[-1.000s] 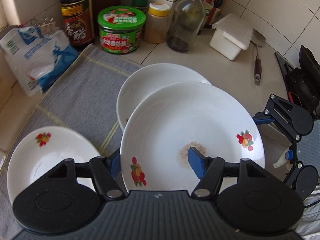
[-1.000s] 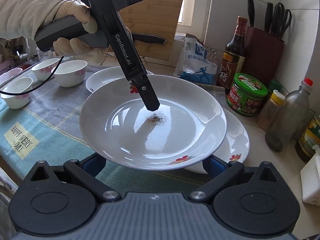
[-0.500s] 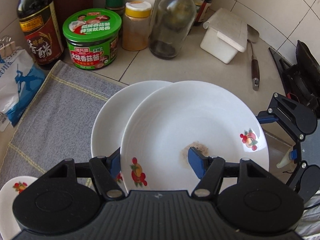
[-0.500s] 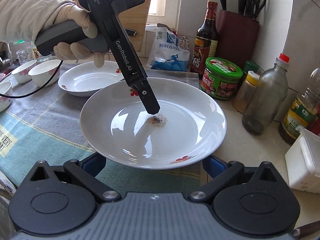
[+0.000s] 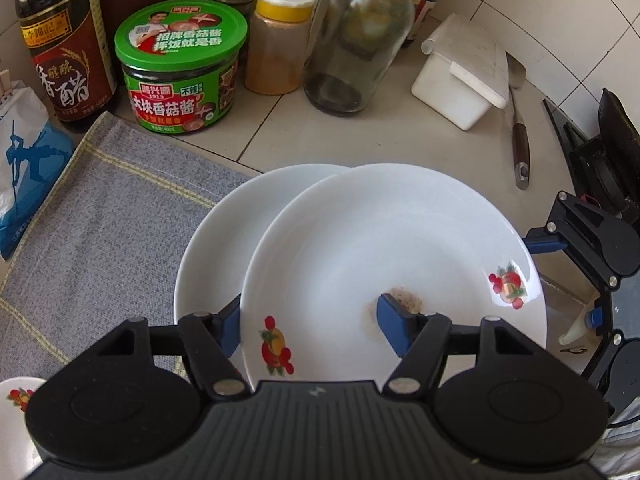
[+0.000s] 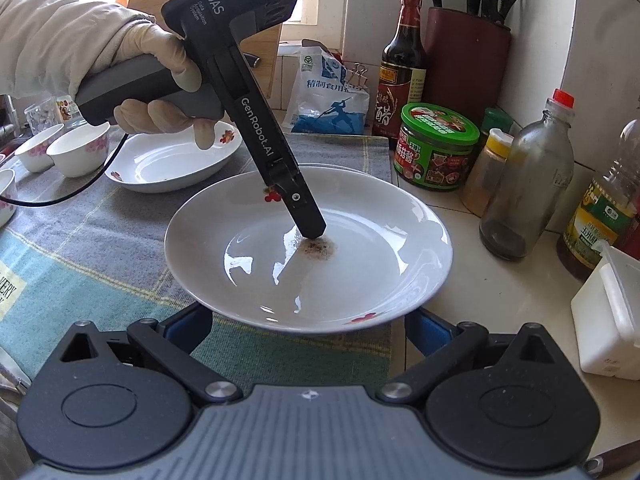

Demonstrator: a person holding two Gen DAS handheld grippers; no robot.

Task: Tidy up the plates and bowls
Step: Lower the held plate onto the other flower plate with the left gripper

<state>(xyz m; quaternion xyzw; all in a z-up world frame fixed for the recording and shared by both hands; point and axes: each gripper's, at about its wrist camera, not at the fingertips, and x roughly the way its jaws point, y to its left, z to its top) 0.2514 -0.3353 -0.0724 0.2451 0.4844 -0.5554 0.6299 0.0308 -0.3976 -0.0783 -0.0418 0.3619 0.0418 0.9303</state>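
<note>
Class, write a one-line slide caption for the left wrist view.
Left gripper pinches a soiled white plate over another plate.

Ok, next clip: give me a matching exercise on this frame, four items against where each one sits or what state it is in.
Things
1. stained plate
2. second plate
3. green-lidded jar
4. white box

Places or states
A. on the bare counter by the tiled wall, next to a knife
B. clamped at its rim by the left gripper
C. between the dark vinegar bottle and the yellow-capped spice jar
D. lying partly under another plate, at the edge of the grey cloth

Pairs: 1-B, 2-D, 3-C, 4-A
</note>
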